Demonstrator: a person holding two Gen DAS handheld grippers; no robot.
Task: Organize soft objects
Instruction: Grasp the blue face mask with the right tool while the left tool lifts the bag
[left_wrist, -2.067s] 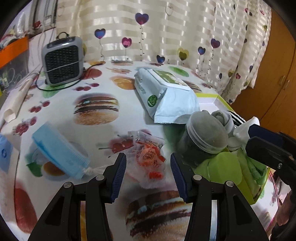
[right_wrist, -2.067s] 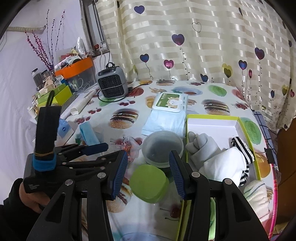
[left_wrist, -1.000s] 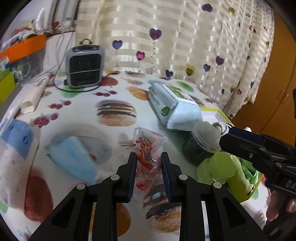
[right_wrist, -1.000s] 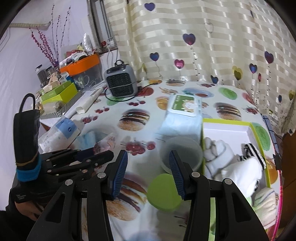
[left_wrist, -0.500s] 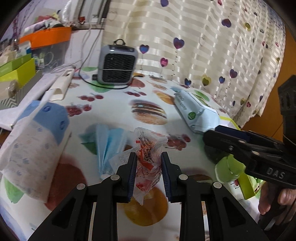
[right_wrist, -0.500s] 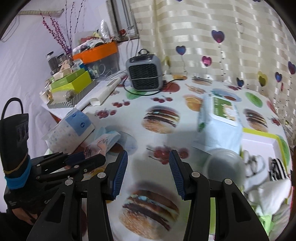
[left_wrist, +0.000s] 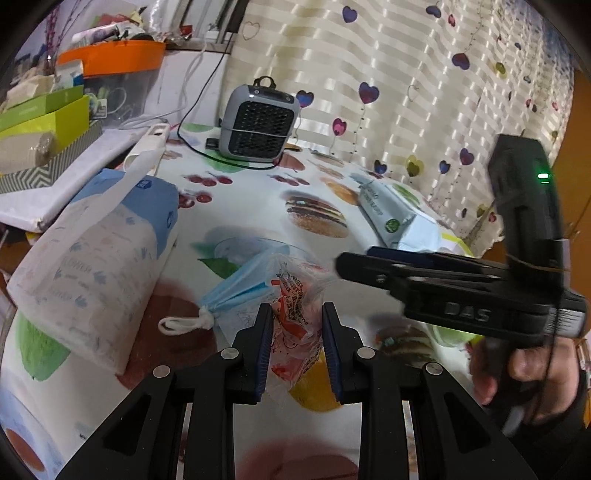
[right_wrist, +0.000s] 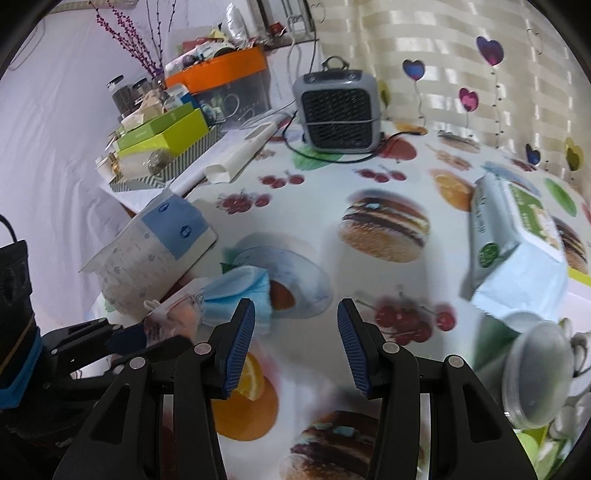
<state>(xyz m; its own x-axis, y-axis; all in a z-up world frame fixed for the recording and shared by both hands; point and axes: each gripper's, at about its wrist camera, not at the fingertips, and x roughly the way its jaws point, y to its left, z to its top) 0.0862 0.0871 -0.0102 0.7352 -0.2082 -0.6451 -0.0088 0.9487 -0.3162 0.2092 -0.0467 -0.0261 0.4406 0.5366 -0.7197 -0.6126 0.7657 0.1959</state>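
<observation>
Now | we hold the snack packet clamped in left gripper | right gripper released, empty | blue mask lies just ahead-left of it, nearer to right.

The tablecloth is white with burgers and cherries. The mask is light blue, the heater grey.

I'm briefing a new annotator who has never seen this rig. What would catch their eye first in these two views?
Probably the left gripper at the bottom of its own view, shut on a crinkly clear packet with red print. Just behind the packet lies a bunched blue face mask, beside a tall white-and-blue tissue pack. In the right wrist view the right gripper hangs open and empty over the loud burger-and-fruit tablecloth.
</observation>
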